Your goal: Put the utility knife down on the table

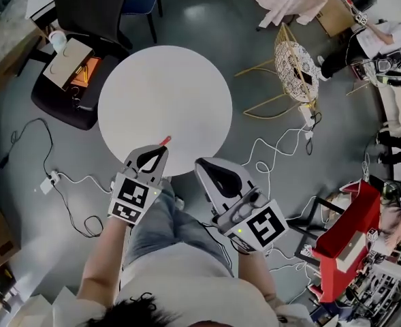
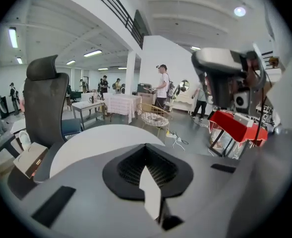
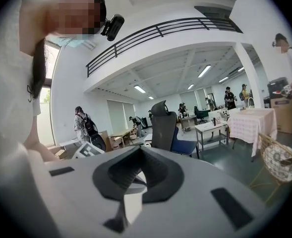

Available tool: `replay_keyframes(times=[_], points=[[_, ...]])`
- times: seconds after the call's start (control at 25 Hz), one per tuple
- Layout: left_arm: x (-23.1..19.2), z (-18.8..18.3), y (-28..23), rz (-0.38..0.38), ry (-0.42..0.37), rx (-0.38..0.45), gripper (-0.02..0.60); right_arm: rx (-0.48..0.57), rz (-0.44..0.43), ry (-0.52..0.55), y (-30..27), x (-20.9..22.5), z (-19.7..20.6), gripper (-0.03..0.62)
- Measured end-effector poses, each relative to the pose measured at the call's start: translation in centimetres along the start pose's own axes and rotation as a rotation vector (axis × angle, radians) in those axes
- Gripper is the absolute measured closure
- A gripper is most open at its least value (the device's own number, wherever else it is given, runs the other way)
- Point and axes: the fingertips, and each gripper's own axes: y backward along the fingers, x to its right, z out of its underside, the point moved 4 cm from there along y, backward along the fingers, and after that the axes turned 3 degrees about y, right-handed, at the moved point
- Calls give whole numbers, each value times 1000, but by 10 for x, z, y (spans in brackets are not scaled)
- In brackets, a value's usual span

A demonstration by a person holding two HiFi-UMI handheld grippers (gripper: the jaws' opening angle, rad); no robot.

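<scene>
Round white surface (image 1: 165, 94): occupies the centre of the head view, on a grey floor with cables trailing over it. A black office chair (image 1: 84, 19) stands off its upper left edge, and a gold wire chair (image 1: 295, 70) off its upper right.

Right gripper (image 1: 201, 163): at lower centre, just below the surface's bottom edge. Its fingers are together, and the right gripper view shows nothing between them.

Left gripper (image 1: 161, 148): left of the right gripper, with its tips over the bottom edge of the surface. Its fingers are closed.

Utility knife (image 1: 165, 141): only a short red end shows, projecting past the left fingertips above the surface's lower edge. Its long axis follows the gripper from lower left to upper right, with the exposed end pointing to the upper right. The left gripper view does not show the knife.
</scene>
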Motion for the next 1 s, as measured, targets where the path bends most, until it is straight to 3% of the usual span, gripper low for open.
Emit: replay_keyframes(times=[0.6,1.0], points=[[83,-84,115,57,-30,338,574,69,-76,107,36,-59,-20,586],[121,-107,157,79,-61,423,573,131,-102,132,59,-78,-37,586]])
